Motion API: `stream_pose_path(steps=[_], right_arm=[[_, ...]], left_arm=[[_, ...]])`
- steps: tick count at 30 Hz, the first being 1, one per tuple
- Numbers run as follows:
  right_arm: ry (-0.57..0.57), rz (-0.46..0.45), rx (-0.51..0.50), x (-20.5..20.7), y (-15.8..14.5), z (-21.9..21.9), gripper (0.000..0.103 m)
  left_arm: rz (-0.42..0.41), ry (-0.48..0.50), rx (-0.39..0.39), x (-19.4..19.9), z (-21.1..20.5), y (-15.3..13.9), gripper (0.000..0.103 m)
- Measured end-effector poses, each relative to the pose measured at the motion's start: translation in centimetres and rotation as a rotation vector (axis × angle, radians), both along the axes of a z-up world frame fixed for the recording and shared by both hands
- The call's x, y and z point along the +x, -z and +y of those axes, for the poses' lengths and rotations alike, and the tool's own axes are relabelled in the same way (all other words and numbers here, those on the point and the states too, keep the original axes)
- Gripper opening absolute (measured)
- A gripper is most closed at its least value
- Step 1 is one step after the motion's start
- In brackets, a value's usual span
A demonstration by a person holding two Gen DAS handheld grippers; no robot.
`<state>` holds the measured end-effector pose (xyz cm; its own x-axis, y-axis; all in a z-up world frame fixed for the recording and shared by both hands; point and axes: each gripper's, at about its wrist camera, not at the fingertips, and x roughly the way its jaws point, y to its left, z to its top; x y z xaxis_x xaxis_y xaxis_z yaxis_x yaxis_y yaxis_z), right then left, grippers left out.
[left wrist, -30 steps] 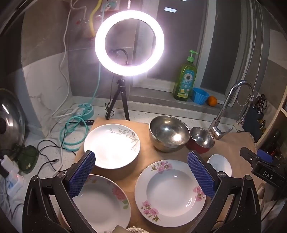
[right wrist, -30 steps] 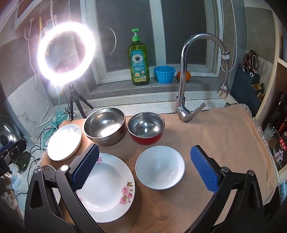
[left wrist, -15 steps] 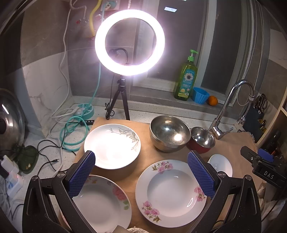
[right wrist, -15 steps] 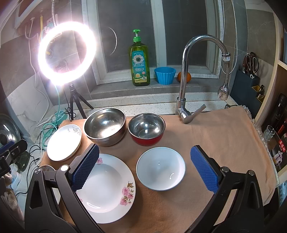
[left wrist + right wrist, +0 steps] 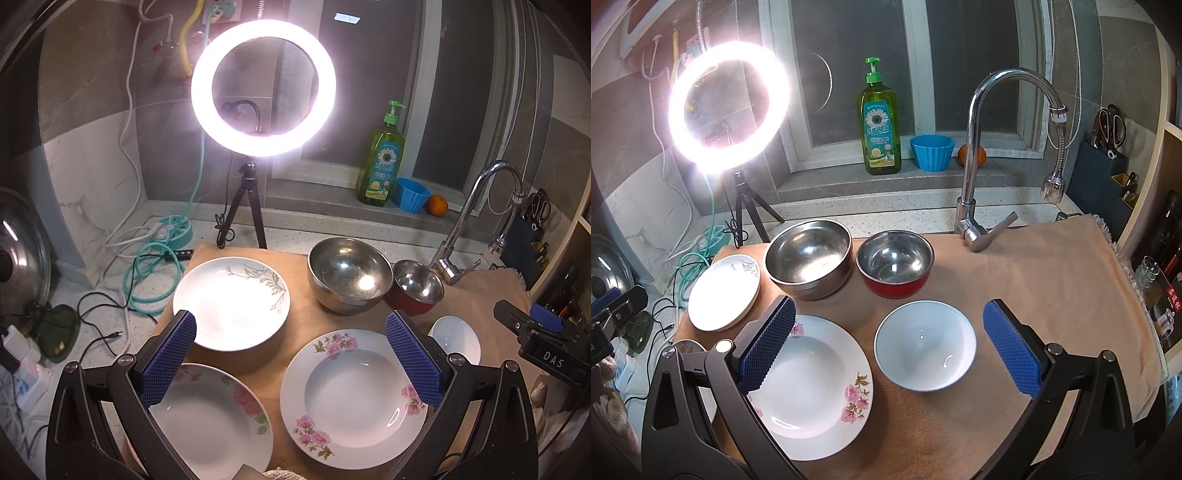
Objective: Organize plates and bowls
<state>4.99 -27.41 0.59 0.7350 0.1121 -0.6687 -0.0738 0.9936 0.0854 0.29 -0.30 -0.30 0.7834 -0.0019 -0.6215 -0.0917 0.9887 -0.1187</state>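
Note:
On the tan cloth lie a pink-flowered deep plate, a second pink-flowered plate at the near left, and a leaf-patterned plate behind it. A large steel bowl, a red steel-lined bowl and a small white bowl stand to the right. My left gripper hovers open above the plates, holding nothing. My right gripper is open above the white bowl and the flowered plate.
A lit ring light on a tripod stands at the back left, with cables beside it. A faucet rises behind the bowls. Dish soap, a blue cup and an orange sit on the sill. Shelves stand at the right.
Both views shift only slightly; the right gripper has drifted a little. No dish has moved and both grippers stay open.

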Motion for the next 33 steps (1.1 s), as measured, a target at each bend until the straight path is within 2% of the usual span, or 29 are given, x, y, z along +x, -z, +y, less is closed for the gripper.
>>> stream_pose_path(steps=[33], right_arm=[[-0.005, 0.013, 0.006, 0.06, 0.53, -0.1, 0.103]], left_arm=[[-0.007, 0.005, 0.022, -0.01, -0.65, -0.1, 0.102]])
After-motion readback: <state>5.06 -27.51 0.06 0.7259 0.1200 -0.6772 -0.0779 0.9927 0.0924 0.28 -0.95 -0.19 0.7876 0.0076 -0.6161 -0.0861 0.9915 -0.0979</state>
